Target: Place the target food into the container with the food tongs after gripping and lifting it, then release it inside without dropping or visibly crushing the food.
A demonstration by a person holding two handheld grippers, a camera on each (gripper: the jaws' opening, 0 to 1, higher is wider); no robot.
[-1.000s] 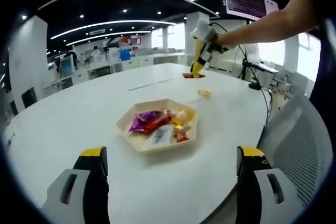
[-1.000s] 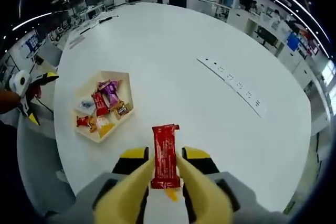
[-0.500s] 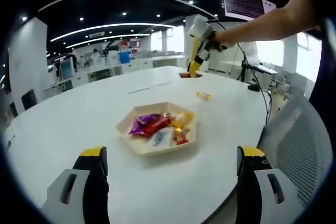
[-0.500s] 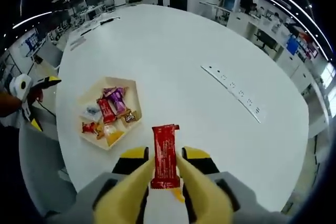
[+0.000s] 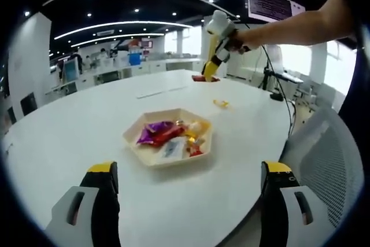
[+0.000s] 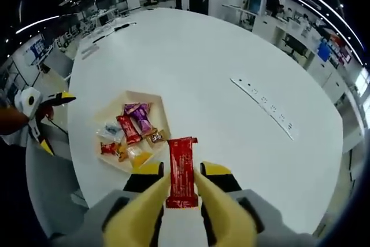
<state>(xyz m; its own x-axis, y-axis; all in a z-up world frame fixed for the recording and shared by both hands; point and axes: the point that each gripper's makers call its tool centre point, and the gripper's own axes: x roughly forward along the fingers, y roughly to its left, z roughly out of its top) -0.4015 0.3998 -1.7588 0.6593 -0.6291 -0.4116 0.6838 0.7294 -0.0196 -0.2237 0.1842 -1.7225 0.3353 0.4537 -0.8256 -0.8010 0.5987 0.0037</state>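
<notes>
In the left gripper view, the left gripper [image 5: 185, 201] hangs wide open and empty above the white table [image 5: 69, 137], facing the tray [image 5: 167, 137] of wrapped sweets.

In the right gripper view, yellow tongs [image 6: 182, 201] in the right gripper [image 6: 182, 180] pinch a red bar [image 6: 181, 172], its long axis pointing straight ahead, beside the tray [image 6: 133, 134].
</notes>
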